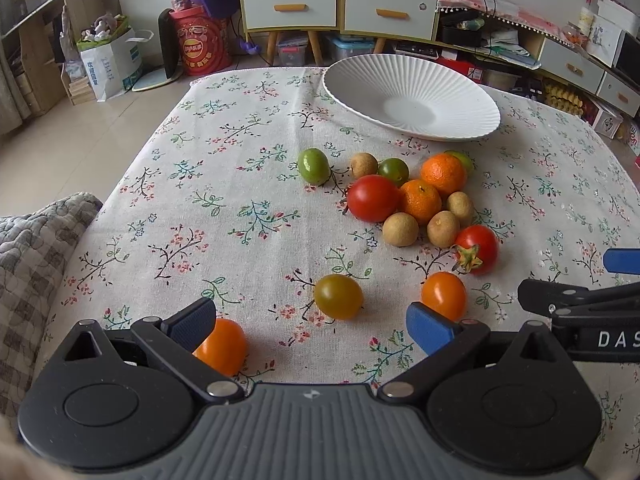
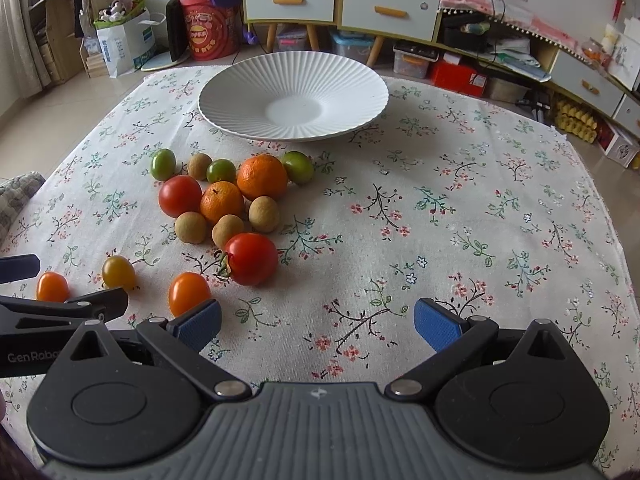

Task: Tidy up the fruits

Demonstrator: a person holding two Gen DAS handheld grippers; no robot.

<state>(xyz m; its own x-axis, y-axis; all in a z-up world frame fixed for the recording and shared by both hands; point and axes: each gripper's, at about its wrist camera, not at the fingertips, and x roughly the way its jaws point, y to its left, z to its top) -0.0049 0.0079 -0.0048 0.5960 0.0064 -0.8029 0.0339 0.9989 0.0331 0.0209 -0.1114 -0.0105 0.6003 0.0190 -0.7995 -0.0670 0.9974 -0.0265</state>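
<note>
A white ribbed plate [image 1: 452,92] [image 2: 248,92] stands empty at the far side of the floral tablecloth. In front of it lies a cluster of fruit: two oranges [image 1: 443,173] [image 2: 262,176], red tomatoes [image 1: 373,197] [image 2: 251,258], green fruits [image 1: 313,165] [image 2: 163,164] and brown longans [image 1: 400,229] [image 2: 263,213]. Nearer lie an olive-yellow cherry tomato [image 1: 338,296] [image 2: 118,272] and orange cherry tomatoes [image 1: 444,295] [image 1: 222,346] [image 2: 189,293]. My left gripper [image 1: 312,322] is open and empty above the cloth. My right gripper [image 2: 318,324] is open and empty, to the right of the fruit.
The tablecloth-covered table [image 2: 480,220] ends at the far edge behind the plate. A quilted grey cushion [image 1: 36,248] lies at the left edge. Cabinets with drawers [image 1: 340,8] and floor clutter stand beyond. The right gripper's arm [image 1: 580,308] shows at the left view's right side.
</note>
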